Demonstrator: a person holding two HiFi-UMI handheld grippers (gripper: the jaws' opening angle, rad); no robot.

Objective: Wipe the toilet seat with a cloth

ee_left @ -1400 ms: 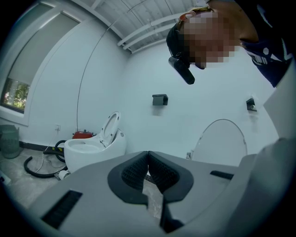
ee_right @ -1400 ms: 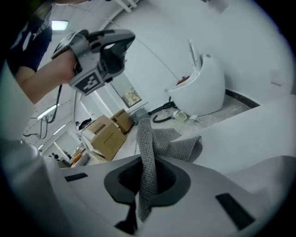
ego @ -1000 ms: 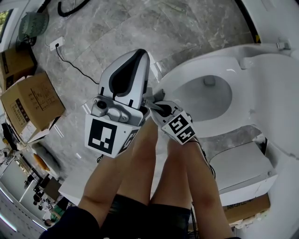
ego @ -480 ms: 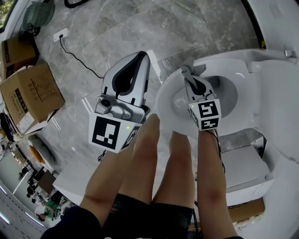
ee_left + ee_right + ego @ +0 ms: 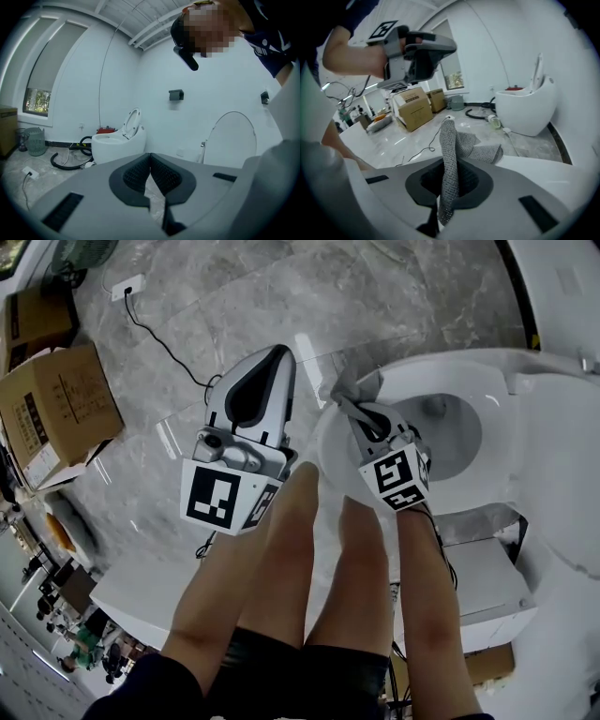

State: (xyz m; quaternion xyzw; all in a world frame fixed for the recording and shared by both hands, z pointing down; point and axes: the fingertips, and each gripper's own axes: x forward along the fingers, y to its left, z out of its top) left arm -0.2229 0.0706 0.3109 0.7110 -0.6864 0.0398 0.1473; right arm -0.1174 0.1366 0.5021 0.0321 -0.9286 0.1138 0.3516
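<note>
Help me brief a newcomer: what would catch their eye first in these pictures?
The right gripper is shut on a grey knitted cloth, whose free end drapes onto the front rim of the white toilet seat. The left gripper, jaws closed on nothing, hangs over the grey marble floor beside the bowl. Cardboard boxes stand at the head view's left edge.

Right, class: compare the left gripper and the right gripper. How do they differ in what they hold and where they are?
The left gripper is shut on nothing, while the right gripper is shut on a grey cloth. The right gripper is at the front rim of the toilet seat, with the cloth lying on that rim; the left gripper is off to the side, over the floor. Both have their jaws together.
</note>
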